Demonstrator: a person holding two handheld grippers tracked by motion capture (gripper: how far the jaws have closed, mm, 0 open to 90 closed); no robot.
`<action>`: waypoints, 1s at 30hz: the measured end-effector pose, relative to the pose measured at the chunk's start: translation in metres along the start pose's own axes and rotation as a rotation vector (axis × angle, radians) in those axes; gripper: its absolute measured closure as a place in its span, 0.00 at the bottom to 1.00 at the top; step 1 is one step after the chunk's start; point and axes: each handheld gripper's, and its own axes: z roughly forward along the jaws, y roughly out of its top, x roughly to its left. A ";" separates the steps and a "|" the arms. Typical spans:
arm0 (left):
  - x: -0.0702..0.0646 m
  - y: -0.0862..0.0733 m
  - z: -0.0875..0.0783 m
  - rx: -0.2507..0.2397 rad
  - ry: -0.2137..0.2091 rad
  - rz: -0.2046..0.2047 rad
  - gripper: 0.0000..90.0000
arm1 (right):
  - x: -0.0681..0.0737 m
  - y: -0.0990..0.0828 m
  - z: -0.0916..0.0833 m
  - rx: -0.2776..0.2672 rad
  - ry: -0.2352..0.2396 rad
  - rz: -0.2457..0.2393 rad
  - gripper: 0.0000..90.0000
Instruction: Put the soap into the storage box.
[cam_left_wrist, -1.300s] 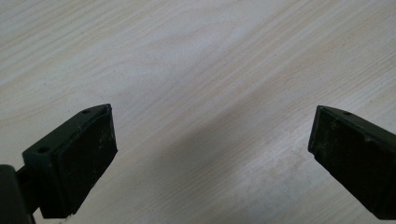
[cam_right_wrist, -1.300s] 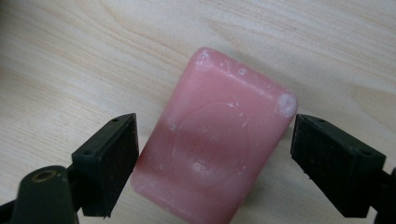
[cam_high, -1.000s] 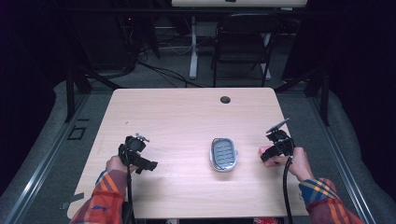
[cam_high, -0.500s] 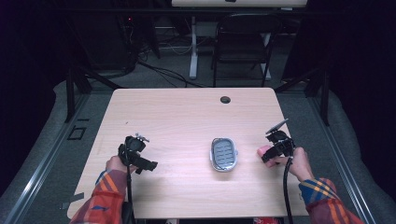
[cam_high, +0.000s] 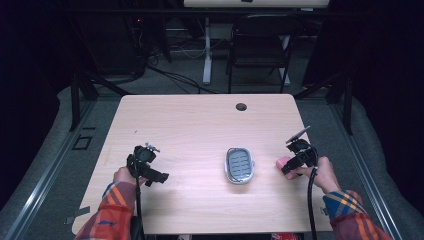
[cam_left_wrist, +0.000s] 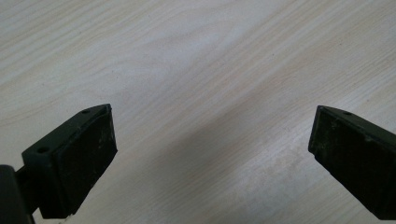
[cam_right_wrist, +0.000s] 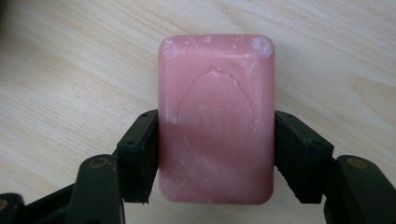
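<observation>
Our right gripper (cam_right_wrist: 215, 154) has just been closing and now clamps the pink soap bar (cam_right_wrist: 216, 119) across its short sides, low on the surface (cam_high: 190, 130). The soap dish (cam_high: 240, 165) lies just to its left, nearer this hand, while our left gripper (cam_left_wrist: 210, 154) rests with jaws apart.

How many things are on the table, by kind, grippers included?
Grippers: 2, left gripper with jaws open over bare table, right gripper shut on the soap.
Soap, pink bar: 1
Soap dish, metal: 1
Total: 4
</observation>
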 end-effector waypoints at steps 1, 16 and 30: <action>0.000 0.000 0.000 -0.001 -0.001 0.000 0.01 | 0.000 0.000 -0.001 -0.004 -0.001 0.000 0.41; 0.000 0.000 0.000 0.001 -0.001 0.004 0.01 | 0.000 0.002 -0.027 -0.023 0.013 -0.046 0.41; 0.002 -0.004 -0.002 -0.006 -0.001 0.002 0.00 | 0.014 0.013 -0.038 -0.034 0.005 -0.068 0.41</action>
